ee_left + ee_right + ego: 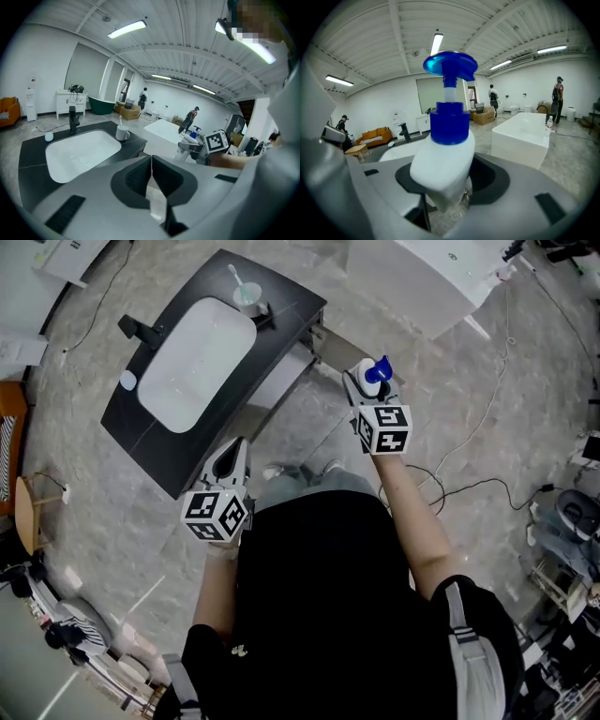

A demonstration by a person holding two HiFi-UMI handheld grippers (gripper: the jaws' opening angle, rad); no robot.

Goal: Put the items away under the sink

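Our right tool (360, 388) grips a white pump bottle (443, 159) with a blue top, upper right of center; our left tool (231, 459), closed and empty, sits lower left of center, beside the sink (197, 362).

Person wearing black short-sleeved top (328, 596) — grey strap (466, 652) with pale edging crossing right shoulder. Grey trousers (309, 486) showing beyond top's hem. Pale grey moulded shells covering left gripper (232, 454) and right gripper (364, 381), dark pads (133, 178) lining jaws — each carrying white cube (216, 514) bearing black square markers.
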